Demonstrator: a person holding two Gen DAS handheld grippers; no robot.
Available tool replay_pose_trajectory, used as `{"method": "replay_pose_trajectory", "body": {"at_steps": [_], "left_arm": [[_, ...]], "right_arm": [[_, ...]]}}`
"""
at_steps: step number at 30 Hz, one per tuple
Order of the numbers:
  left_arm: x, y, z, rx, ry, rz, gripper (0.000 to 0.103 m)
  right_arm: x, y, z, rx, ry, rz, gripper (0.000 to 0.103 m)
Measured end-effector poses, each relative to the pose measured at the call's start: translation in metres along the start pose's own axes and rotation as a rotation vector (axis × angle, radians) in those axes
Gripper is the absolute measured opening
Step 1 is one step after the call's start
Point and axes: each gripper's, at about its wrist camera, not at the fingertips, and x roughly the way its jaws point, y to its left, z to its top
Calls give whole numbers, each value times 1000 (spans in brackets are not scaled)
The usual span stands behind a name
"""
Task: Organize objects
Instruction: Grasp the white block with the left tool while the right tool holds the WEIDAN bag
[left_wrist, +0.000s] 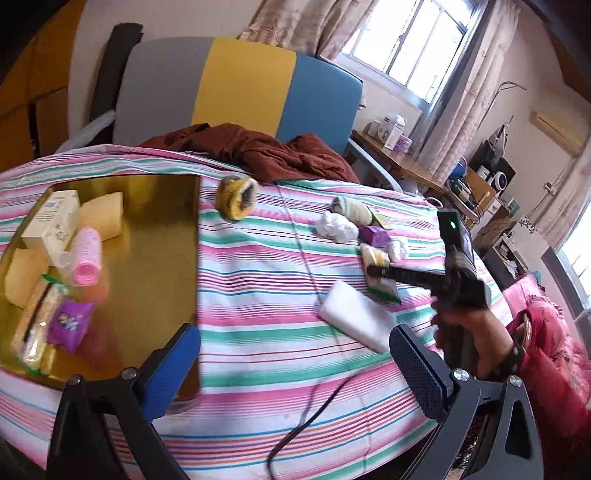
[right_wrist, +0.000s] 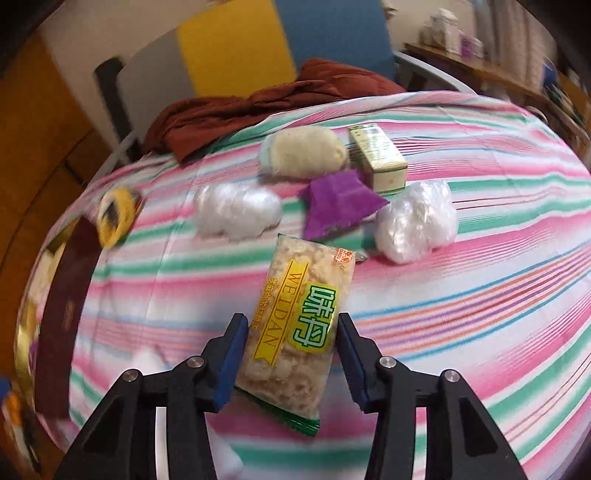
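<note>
One snack packet (right_wrist: 301, 325), a clear wrapper printed "WEIDAN" with a green end seal, sits between the two blue pads of the right gripper (right_wrist: 290, 354), lifted off the striped cloth. The pads stand close on either side of it, so it looks pinched and carried, though the right pad's contact is hard to confirm. In the left wrist view the same gripper (left_wrist: 384, 273) reaches over the loose pile. Just beyond the packet lie a purple sachet (right_wrist: 338, 206), two crumpled plastic balls (right_wrist: 236, 210) (right_wrist: 417, 221), a pale knitted roll (right_wrist: 303, 153) and a small green-and-cream carton (right_wrist: 378, 157); a yellow knitted ring (left_wrist: 236, 197) sits nearer the gold tray (left_wrist: 155, 236).

That tray, on the left of the surface, already holds a white box (left_wrist: 51, 221), a pink hair roller (left_wrist: 86, 256), yellow sponges (left_wrist: 103, 216), a matching snack packet (left_wrist: 35, 321) and another purple sachet (left_wrist: 68, 321). A white foam block (left_wrist: 356, 315) lies between tray and pile.

Judging by this, the step in hand is a pick-and-carry: the next move calls for swinging the packet leftward across the cloth and over the tray's rim, then letting go on bare gold. The left gripper (left_wrist: 295, 365) hangs wide open and empty near the tray's corner.
</note>
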Motion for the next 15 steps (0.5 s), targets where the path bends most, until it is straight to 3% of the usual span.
{"method": "replay_pose_trajectory", "body": {"at_steps": [3, 11, 15], "left_arm": [[12, -14, 3, 21, 1, -5, 103], [61, -38, 0, 39, 132, 17, 103], [84, -55, -7, 116, 178, 70, 103]], "right_arm": [[-15, 1, -22, -64, 8, 12, 49], [-40, 33, -67, -117, 0, 137, 49], [-40, 16, -64, -97, -71, 5, 48]]}}
